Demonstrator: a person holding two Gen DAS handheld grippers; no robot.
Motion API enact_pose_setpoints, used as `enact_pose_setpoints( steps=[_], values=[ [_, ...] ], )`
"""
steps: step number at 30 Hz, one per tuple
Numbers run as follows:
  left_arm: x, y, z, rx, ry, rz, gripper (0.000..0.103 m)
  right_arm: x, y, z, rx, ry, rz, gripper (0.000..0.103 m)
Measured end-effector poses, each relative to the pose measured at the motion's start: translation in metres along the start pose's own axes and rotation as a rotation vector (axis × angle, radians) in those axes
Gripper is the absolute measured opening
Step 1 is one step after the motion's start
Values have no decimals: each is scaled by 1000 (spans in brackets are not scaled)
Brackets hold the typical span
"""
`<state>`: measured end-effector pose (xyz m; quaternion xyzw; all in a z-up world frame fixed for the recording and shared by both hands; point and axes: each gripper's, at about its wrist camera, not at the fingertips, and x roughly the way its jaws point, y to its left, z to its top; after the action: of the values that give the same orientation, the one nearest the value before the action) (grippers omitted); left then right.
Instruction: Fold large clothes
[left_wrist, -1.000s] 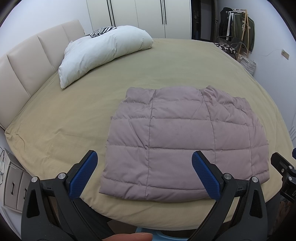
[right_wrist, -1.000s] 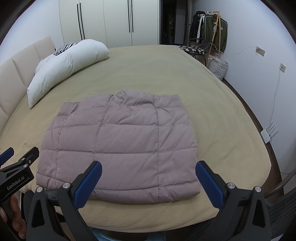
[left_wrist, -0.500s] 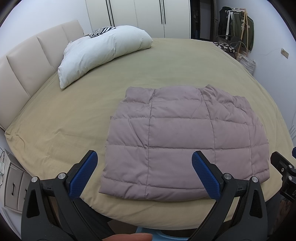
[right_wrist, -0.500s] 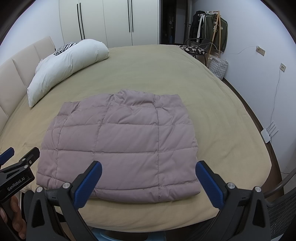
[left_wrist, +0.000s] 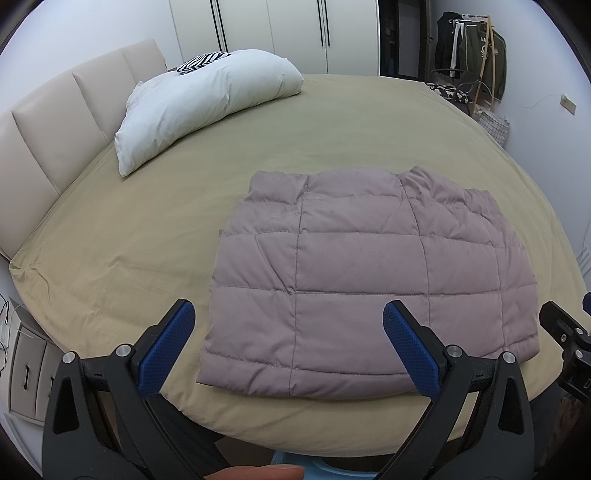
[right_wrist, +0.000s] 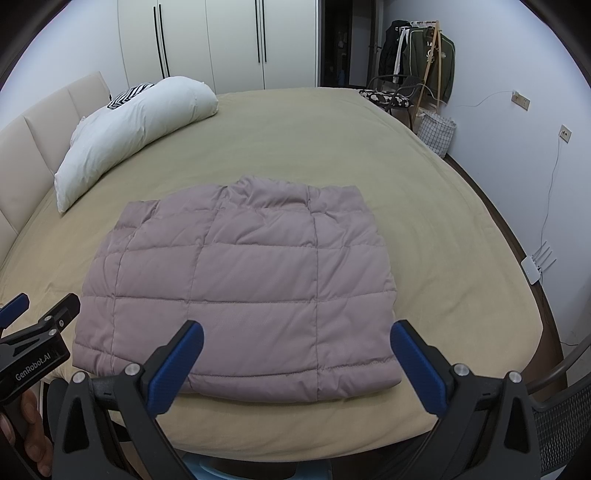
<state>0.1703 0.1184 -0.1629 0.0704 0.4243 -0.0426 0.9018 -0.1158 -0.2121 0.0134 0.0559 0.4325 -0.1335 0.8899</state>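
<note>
Starting on the left: one padded headboard (left_wrist: 55, 147) runs up that side, and one long white pillow (left_wrist: 207, 107) lies against it, with a single zebra-striped item (left_wrist: 201, 62) peeking out behind, mostly hidden. Low at the left edge of the left wrist view, a bedside drawer unit (left_wrist: 26, 373) is cut off by the frame.

Centre now: one quilted mauve jacket (left_wrist: 365, 280), folded into a squarish block, flat on the olive bed sheet (left_wrist: 129, 240) near the bed's front edge. Any sleeves are tucked out of sight, and what lies under the top layer cannot be made out.

Two grippers in play. The left gripper (left_wrist: 288, 347) hovers at the bed's front edge, jaws spread wide and empty; its left pad sits over bare sheet just beside the jacket's left hem, its right pad over the jacket's front hem. The right gripper (right_wrist: 295, 365) has its jaws wide apart too, holding nothing, bracketing the jacket's front right portion from the bed's edge; touching or just above, I cannot tell.

Further right: one chair (right_wrist: 391, 98) with a patterned cushion, one wooden coat rack (right_wrist: 424, 59) with dark garments, one checked bag (right_wrist: 436, 133) on the floor, and one white router (right_wrist: 535, 266) by the wall. Behind everything, white wardrobe doors (right_wrist: 221, 40).
</note>
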Motion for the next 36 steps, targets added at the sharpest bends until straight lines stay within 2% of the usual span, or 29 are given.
enact_pose_setpoints(
  steps=[30, 36],
  values=[
    [6, 1, 4, 25, 7, -10, 103, 0, 0, -3, -1, 4, 3, 103],
    [6, 0, 5, 44, -12, -8, 103, -1, 3, -8, 0, 5, 4, 103]
  ],
)
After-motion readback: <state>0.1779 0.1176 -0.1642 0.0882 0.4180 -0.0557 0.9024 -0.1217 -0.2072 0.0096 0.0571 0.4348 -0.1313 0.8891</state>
